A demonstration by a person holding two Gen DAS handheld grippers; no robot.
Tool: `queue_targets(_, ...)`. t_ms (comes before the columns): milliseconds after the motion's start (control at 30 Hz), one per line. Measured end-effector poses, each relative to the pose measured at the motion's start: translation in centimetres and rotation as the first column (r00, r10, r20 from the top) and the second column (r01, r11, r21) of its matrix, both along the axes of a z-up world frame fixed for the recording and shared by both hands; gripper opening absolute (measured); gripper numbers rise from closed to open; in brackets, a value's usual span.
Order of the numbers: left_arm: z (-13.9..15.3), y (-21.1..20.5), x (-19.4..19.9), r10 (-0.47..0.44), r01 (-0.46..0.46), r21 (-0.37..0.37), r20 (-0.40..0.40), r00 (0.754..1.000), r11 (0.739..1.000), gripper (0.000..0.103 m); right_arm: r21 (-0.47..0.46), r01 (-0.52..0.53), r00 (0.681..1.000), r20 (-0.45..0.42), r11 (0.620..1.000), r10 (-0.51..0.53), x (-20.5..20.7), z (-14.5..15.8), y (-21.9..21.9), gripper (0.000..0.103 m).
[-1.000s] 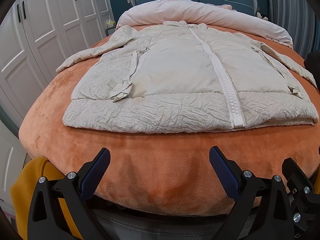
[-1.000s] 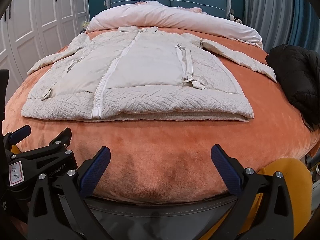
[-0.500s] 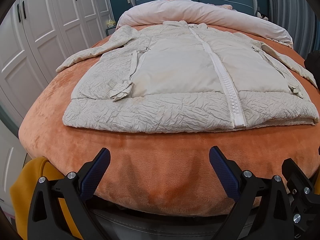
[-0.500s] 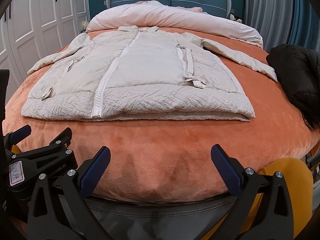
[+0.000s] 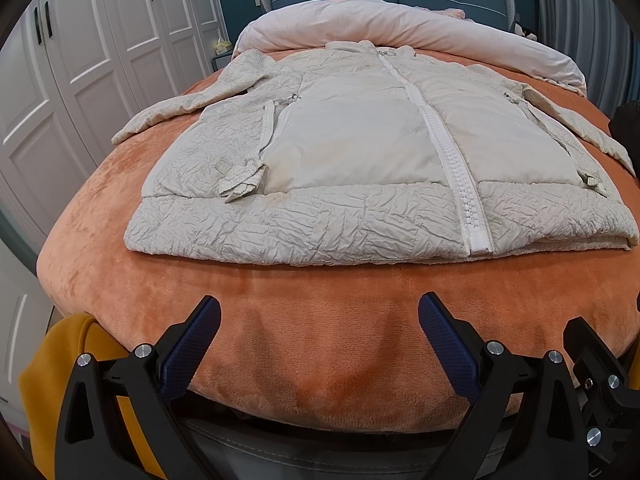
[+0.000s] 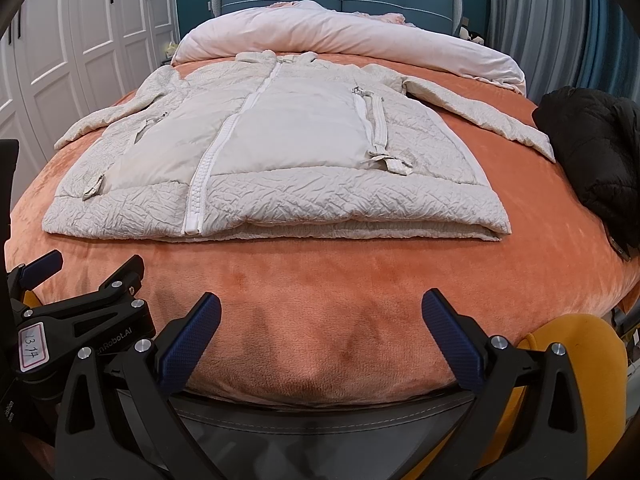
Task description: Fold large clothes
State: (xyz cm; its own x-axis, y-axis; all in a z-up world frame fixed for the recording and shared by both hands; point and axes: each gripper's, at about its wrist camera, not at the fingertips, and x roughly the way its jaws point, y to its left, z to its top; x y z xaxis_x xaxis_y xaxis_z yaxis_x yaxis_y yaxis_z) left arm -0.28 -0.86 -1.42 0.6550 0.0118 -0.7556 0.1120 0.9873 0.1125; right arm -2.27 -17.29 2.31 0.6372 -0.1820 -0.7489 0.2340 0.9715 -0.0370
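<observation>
I see the cream puffer coat point(image 5: 360, 152) zipped and flat mid-bed point(image 5: 320, 292), sleeves out, unfolded, while my left gripper point(image 5: 319, 322) and right gripper point(image 6: 321, 320) hang spread and empty at the near edge.

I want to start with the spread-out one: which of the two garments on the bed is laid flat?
The cream padded coat, zipped and spread flat mid-bed with sleeves out. The black jacket lies bunched in a heap at the right edge.

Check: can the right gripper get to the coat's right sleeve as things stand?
Probably yes. The right gripper is open and holds nothing, and the right sleeve lies flat on the orange blanket, uncovered. The black jacket sits just beside the cuff, so approach from the near side.
</observation>
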Motion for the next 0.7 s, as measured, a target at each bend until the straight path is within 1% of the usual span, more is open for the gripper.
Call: queue_targets(700, 0.07, 0.03, 0.04, -0.002, 0.002, 0.000, -0.004, 1.000, 1.000, 0.096, 0.004, -0.005, 1.000, -0.005, 1.000, 0.005, 0.02, -0.14, 0.02, 0.098)
